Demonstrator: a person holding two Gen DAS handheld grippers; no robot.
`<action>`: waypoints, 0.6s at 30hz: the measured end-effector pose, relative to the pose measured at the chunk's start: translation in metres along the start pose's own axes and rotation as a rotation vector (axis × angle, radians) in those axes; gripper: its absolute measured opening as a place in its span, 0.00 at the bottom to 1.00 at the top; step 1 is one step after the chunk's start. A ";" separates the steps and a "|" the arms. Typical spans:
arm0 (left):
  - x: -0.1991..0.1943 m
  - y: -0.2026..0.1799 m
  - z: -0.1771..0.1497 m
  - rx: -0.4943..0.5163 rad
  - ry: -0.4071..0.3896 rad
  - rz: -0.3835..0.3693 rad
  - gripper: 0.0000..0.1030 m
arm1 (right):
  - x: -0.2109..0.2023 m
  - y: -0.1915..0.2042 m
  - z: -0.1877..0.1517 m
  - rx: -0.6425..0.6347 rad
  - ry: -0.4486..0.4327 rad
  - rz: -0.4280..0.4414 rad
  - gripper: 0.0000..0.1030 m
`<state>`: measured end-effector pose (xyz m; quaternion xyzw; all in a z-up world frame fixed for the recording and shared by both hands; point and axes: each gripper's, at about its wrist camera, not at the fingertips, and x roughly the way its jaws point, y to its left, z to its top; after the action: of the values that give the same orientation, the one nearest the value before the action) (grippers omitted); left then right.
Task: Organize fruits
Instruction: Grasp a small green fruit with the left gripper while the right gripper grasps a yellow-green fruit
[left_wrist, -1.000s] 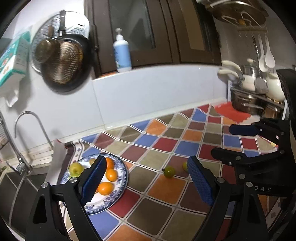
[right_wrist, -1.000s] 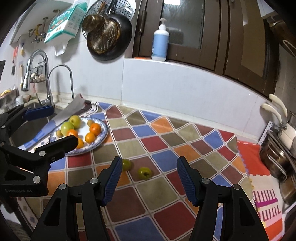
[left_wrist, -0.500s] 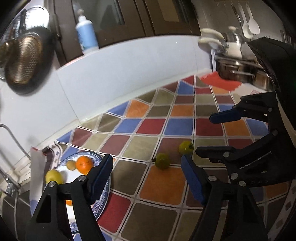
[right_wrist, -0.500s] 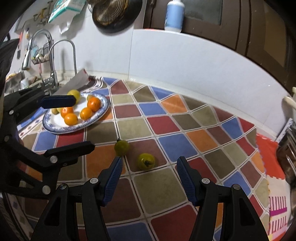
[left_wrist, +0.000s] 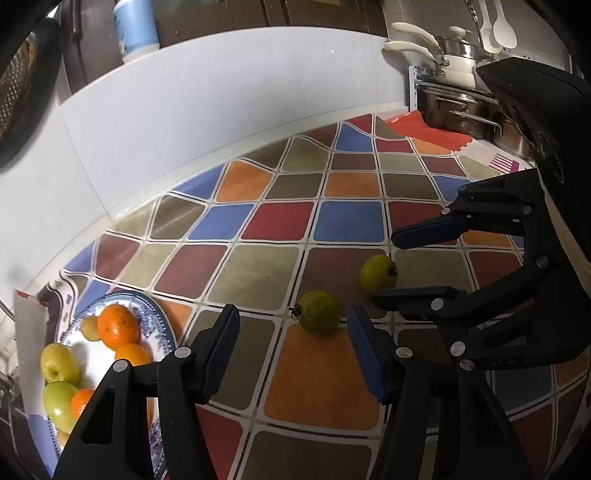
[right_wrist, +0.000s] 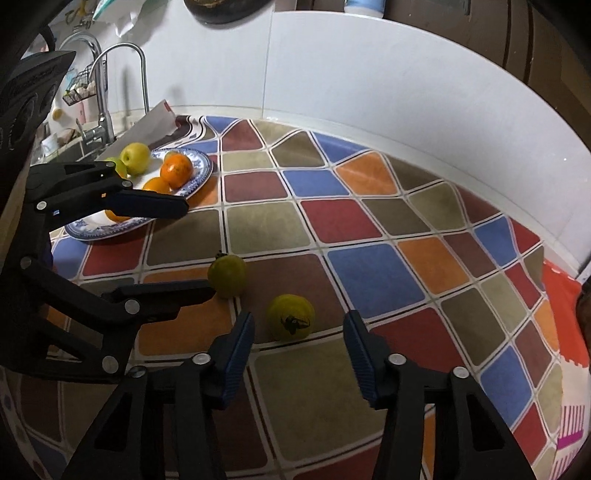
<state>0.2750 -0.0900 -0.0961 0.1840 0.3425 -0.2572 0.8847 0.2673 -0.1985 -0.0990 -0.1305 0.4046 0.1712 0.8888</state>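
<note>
Two loose yellow-green fruits lie on the checkered mat. The darker fruit sits just ahead of my open left gripper, between its fingertips' line. The yellower fruit sits just ahead of my open right gripper, between its fingers. A blue-patterned plate at the left holds oranges and green apples. Each gripper shows in the other's view: the right one and the left one.
A sink with a faucet lies beyond the plate at the left. Steel pots stand at the right end on a red mat. A white tiled wall backs the counter. A pump bottle stands on the ledge.
Both grippers have moved down and forward, closer to the two loose fruits. The fruits now lie right at the fingertips. Both stay open.
</note>
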 end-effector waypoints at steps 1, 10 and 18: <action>0.002 0.001 0.000 -0.001 0.002 -0.006 0.55 | 0.002 -0.001 0.001 0.002 0.006 0.005 0.46; 0.021 0.000 0.007 -0.035 0.053 -0.074 0.44 | 0.013 -0.009 0.002 0.038 0.036 0.056 0.32; 0.022 0.000 0.006 -0.056 0.067 -0.077 0.33 | 0.009 -0.012 0.000 0.082 0.031 0.050 0.30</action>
<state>0.2917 -0.1005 -0.1074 0.1544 0.3859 -0.2752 0.8669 0.2776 -0.2079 -0.1046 -0.0863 0.4283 0.1745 0.8824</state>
